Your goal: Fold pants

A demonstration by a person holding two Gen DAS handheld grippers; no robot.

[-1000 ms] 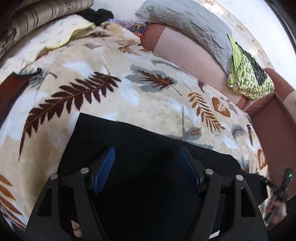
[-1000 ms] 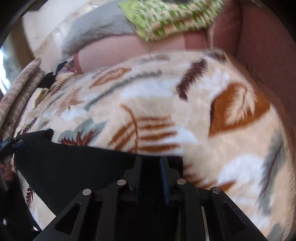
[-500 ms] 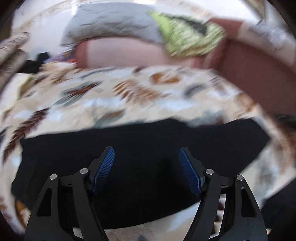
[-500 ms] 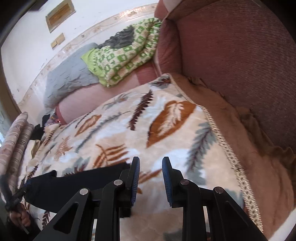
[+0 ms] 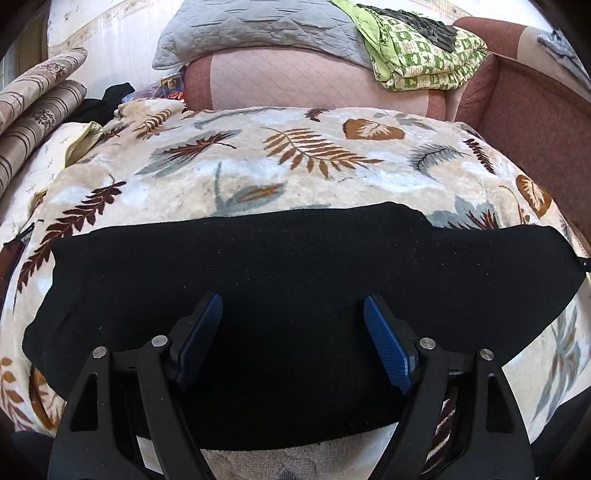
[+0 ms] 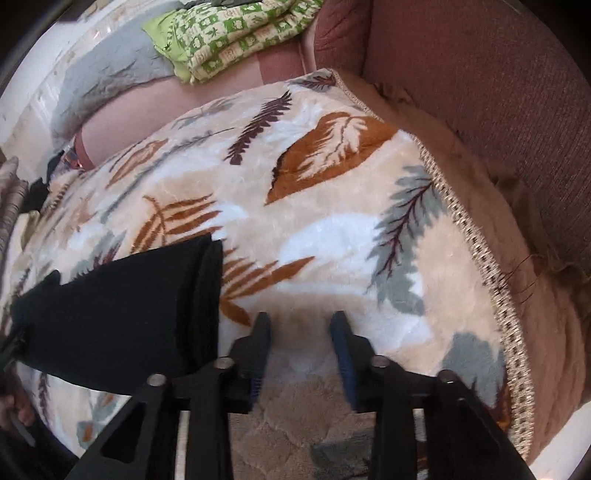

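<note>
A sofa (image 5: 535, 122) carried a leaf-patterned blanket (image 5: 295, 158) spread over its seat; black pants (image 5: 295, 258) lay flat across the blanket's near part, folded lengthwise.

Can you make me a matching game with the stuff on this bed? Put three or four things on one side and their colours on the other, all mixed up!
Things:
1. pants
2. blanket with leaves
3. quilted pillow
4. checked cloth

Colours:
A. grey
B. green and cream
C. black
D. cream with brown and grey

Right pairs: 1-C, 2-D, 3-A, 4-B
</note>
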